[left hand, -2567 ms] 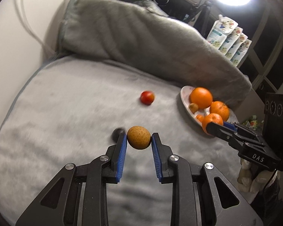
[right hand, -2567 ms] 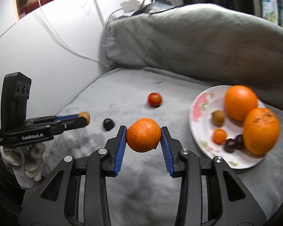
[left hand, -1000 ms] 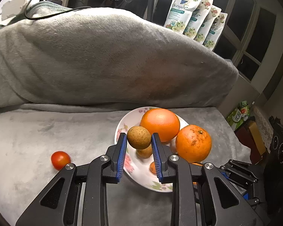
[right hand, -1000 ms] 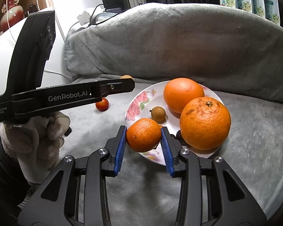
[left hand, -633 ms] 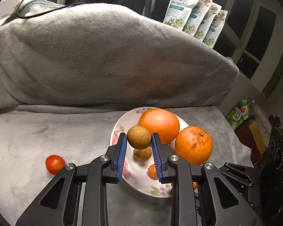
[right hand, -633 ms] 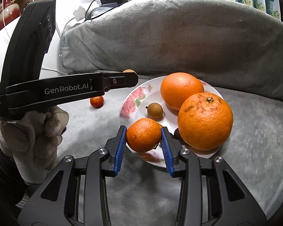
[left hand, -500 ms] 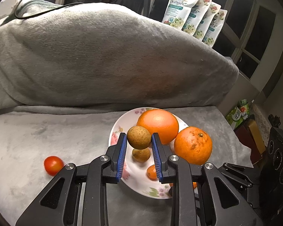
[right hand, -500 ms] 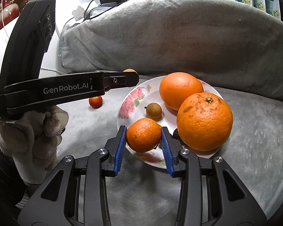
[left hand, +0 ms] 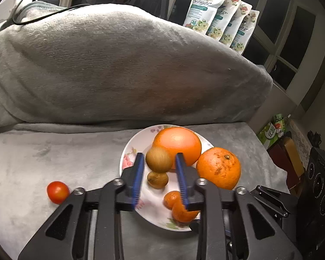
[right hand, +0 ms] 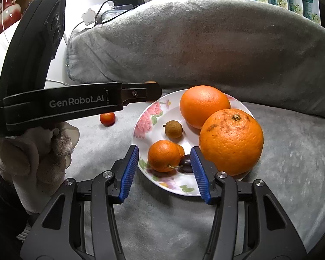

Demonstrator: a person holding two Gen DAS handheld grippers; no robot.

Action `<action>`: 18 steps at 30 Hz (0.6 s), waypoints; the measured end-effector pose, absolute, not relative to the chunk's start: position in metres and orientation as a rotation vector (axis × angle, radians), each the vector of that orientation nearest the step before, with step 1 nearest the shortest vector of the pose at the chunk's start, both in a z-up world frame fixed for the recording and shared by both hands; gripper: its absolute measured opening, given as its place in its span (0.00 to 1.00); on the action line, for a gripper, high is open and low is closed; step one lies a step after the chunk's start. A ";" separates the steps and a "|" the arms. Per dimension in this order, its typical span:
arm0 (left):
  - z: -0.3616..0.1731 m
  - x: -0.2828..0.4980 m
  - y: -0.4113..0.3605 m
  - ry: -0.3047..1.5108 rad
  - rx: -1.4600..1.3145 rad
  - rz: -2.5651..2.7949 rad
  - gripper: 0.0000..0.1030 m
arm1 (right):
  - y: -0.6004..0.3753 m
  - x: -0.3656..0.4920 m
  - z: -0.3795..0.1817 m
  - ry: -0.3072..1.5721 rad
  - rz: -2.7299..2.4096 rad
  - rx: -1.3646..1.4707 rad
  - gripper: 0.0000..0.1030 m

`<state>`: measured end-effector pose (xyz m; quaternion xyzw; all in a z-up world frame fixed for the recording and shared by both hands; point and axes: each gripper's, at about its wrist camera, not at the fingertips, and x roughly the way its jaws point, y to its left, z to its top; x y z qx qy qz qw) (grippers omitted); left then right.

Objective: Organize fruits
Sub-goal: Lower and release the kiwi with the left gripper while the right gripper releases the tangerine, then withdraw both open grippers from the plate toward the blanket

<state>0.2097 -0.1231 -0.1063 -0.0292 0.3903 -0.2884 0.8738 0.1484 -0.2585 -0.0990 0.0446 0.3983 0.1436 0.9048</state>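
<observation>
Small red cherry tomato (left hand: 57, 191) on grey fleece blanket (left hand: 54, 151), left of floral white plate (left hand: 127, 151). Our left gripper (left hand: 160, 178) parted, round brown longan (left hand: 159, 160) loose between pads (contact unclear). Our right gripper (right hand: 163, 170) wide; small orange tangerine (right hand: 164, 156) on plate beside 2 large oranges (right hand: 231, 140).

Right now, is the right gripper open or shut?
Open: the right gripper shows clear gaps around the small orange, which rests on the plate.

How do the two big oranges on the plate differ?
The rear orange has smooth, clean skin; the front orange is scuffed with brown marks. The front orange shows its stem end on top; the rear orange shows none. Both are round, on the flowered plate.
</observation>
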 end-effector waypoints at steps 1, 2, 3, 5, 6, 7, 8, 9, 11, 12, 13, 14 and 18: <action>-0.105 0.210 -0.123 0.813 -0.061 -0.604 0.35 | -0.259 0.148 -0.099 0.824 0.296 0.094 0.51; -0.105 0.209 -0.124 0.810 -0.060 -0.605 0.35 | -0.259 0.148 -0.099 0.825 0.296 0.095 0.51; -0.104 0.209 -0.124 0.808 -0.058 -0.605 0.35 | -0.259 0.148 -0.100 0.826 0.296 0.095 0.51; -0.103 0.209 -0.125 0.804 -0.054 -0.604 0.40 | -0.259 0.147 -0.099 0.826 0.297 0.095 0.52; -0.102 0.208 -0.125 0.802 -0.055 -0.604 0.46 | -0.259 0.147 -0.099 0.826 0.297 0.094 0.52; -0.101 0.208 -0.124 0.799 -0.056 -0.605 0.48 | -0.258 0.146 -0.099 0.825 0.297 0.093 0.58; -0.101 0.208 -0.125 0.796 -0.057 -0.603 0.52 | -0.258 0.146 -0.099 0.821 0.297 0.092 0.65; -0.100 0.208 -0.125 0.795 -0.057 -0.602 0.55 | -0.258 0.145 -0.098 0.816 0.297 0.091 0.66; -0.099 0.207 -0.125 0.790 -0.056 -0.601 0.59 | -0.257 0.144 -0.097 0.815 0.302 0.089 0.66; -0.098 0.207 -0.125 0.788 -0.055 -0.600 0.62 | -0.257 0.143 -0.096 0.814 0.304 0.087 0.67; -0.097 0.206 -0.125 0.785 -0.056 -0.599 0.64 | -0.256 0.142 -0.096 0.813 0.305 0.086 0.70; -0.097 0.206 -0.124 0.784 -0.057 -0.598 0.69 | -0.256 0.142 -0.096 0.813 0.307 0.084 0.77; -0.094 0.205 -0.123 0.776 -0.062 -0.587 0.77 | -0.255 0.140 -0.094 0.804 0.311 0.089 0.79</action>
